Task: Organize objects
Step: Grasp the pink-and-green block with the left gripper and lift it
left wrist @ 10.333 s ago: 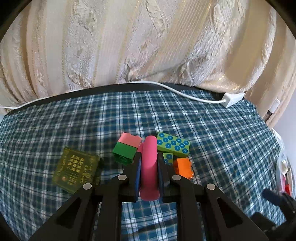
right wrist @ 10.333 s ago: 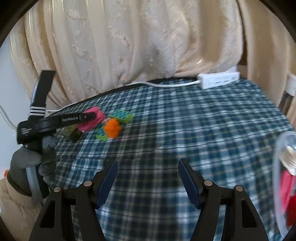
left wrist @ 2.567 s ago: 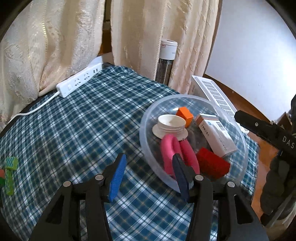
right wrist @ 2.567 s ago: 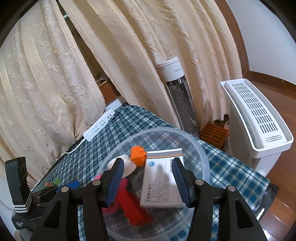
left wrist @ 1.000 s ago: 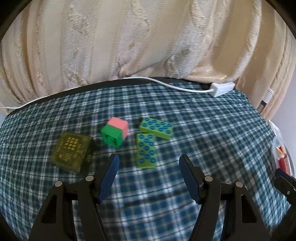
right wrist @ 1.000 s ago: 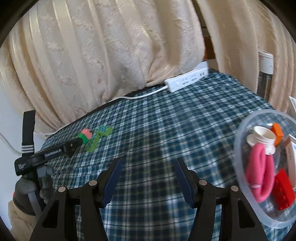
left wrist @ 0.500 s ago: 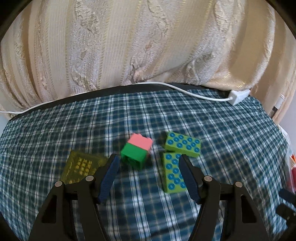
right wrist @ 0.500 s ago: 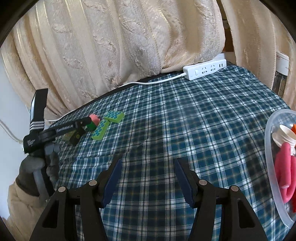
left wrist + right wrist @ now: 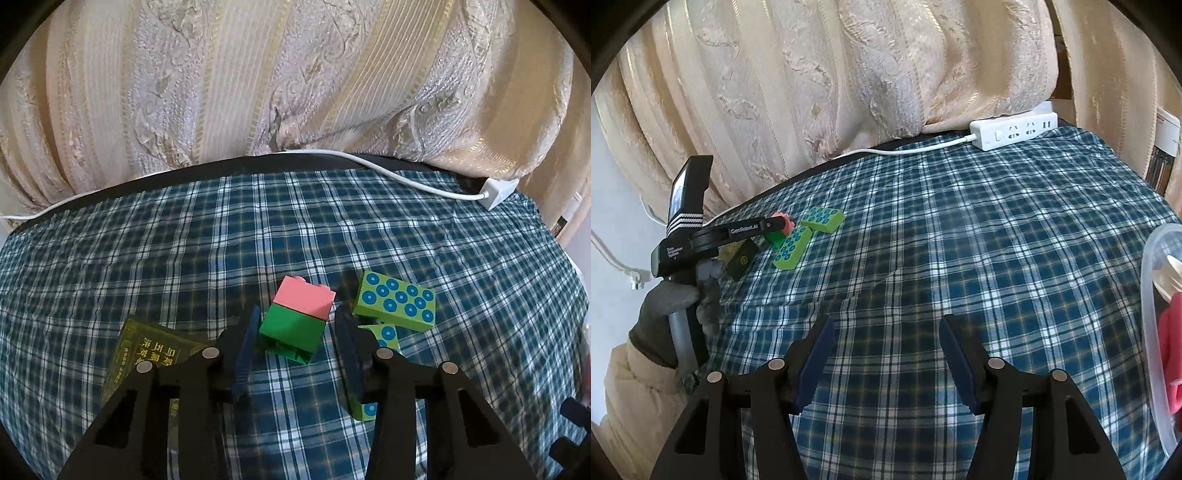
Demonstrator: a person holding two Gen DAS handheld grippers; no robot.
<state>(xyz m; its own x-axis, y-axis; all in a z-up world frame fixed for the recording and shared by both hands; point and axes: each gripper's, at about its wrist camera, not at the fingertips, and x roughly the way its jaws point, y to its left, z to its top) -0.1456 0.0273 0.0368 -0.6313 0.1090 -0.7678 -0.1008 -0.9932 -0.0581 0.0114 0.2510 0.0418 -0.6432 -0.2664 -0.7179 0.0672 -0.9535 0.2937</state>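
Jaws of the left gripper (image 9: 295, 334) are closing around the pink-and-green block (image 9: 297, 319), which is sitting between the two pads on the checked tablecloth (image 9: 258, 229). A sliver of gap is showing on each side, so the pads are not yet pressing on it. The block is lying toward the back left part of the table, near the curtain (image 9: 258, 81) edge, with two green dotted bricks (image 9: 395, 304) just beside it and a dark green card box (image 9: 147, 350) on its other side. The gripper is coming in steeply from above, probably so its fingers can be slipping down past the neighbours without nudging them.

The right gripper (image 9: 886, 350) is hanging open and empty over the middle of the cloth, holding nothing. At the right edge of the table the clear plastic bowl (image 9: 1148, 295) is already holding a few things, so the block is likely heading there next. A white power strip (image 9: 1012, 131) is lying along the back edge.
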